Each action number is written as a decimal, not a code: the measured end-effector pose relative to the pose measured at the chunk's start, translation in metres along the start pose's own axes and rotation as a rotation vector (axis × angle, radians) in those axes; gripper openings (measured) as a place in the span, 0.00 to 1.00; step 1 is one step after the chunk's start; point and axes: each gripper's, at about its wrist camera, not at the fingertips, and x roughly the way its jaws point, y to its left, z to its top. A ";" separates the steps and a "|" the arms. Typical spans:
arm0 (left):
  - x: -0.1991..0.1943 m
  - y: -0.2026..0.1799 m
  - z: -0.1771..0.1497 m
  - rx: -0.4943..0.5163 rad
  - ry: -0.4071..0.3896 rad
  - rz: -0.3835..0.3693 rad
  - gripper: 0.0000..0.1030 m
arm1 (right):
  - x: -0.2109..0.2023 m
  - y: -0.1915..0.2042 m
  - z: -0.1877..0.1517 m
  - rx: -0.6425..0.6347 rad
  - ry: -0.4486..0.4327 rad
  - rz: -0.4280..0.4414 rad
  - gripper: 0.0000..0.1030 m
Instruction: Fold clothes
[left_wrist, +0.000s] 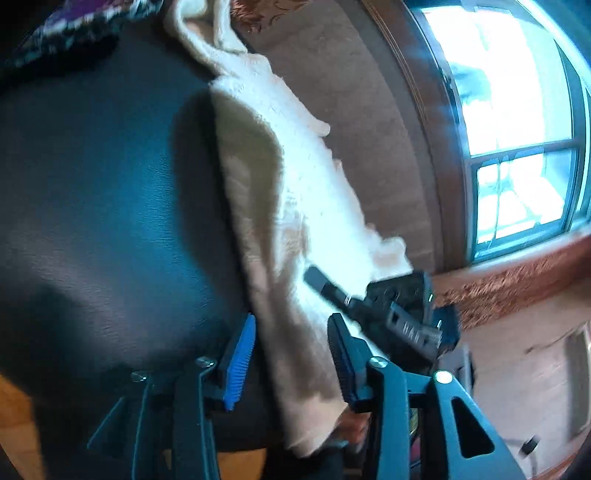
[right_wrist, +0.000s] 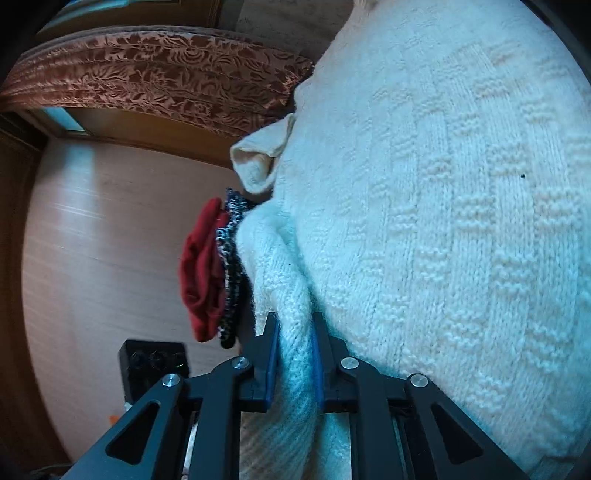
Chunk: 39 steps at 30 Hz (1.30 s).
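Observation:
A cream knitted sweater (right_wrist: 443, 221) fills the right wrist view, its raised pattern up close. My right gripper (right_wrist: 295, 362) is shut on a thick fold at the sweater's lower edge, and the knit is squeezed between the blue pads. In the left wrist view the same sweater (left_wrist: 295, 184) drapes along the edge of a black padded surface (left_wrist: 110, 184). My left gripper (left_wrist: 291, 362) is open there. A strip of the sweater's edge runs between its pads, with a gap beside the left pad (left_wrist: 240, 362). The right gripper's black body (left_wrist: 399, 314) shows just beyond, against the sweater.
A red garment (right_wrist: 201, 273) and a black-and-white patterned one (right_wrist: 231, 266) sit bunched beside the sweater. A brown floral cushion (right_wrist: 147, 74) lies behind. A black device (right_wrist: 155, 365) stands on the pale floor. A bright window (left_wrist: 517, 129) is at the right, purple patterned cloth (left_wrist: 74, 22) at the top left.

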 end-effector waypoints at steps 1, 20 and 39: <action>0.004 0.000 0.001 -0.017 -0.002 -0.006 0.43 | 0.000 0.000 0.000 -0.004 -0.001 0.010 0.14; -0.083 -0.042 -0.010 0.209 -0.085 0.190 0.05 | -0.108 0.031 0.003 -0.213 -0.230 -0.291 0.96; -0.001 -0.053 -0.005 0.454 -0.002 0.565 0.17 | -0.111 0.020 -0.029 -0.471 -0.185 -0.583 1.00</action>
